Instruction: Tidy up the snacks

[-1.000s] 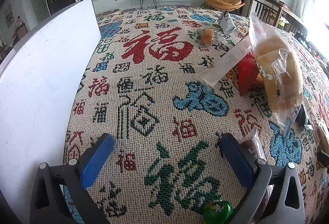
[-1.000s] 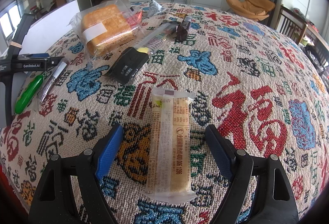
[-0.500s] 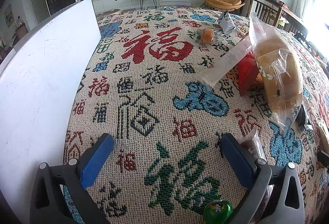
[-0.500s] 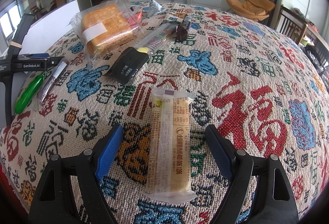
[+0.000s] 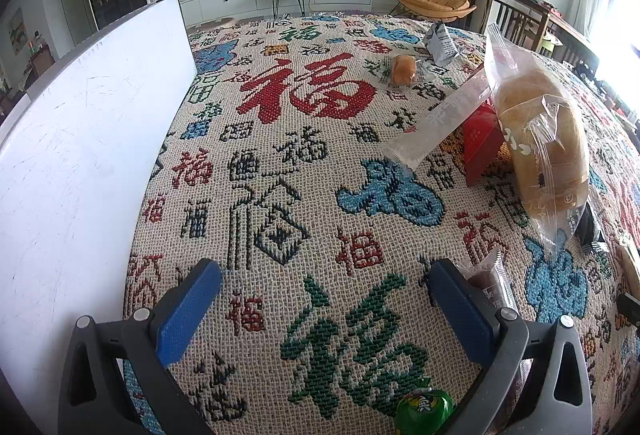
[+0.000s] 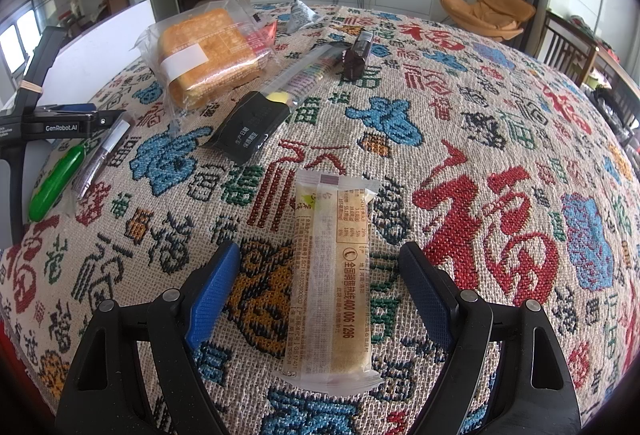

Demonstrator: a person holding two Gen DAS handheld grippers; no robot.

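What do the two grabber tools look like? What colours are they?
Both are alike. The right gripper has two black plastic arms shaped like open triangles, with silver screws at the joints and rough blue pads on the inner faces. The left gripper has the same black frame and blue pads. From the right camera, its black body carries white "GenRobot.AI" lettering. No hands, sleeves or cables show.

Your right claw [image 6: 319, 277] hanging wide open over patterned table [image 6: 460, 139]; pale wrapped snack bar [image 6: 332, 275] lying lengthwise between pads, untouched. Cracker bag [image 6: 208, 51], black packet [image 6: 250, 127] sitting farther off, left.
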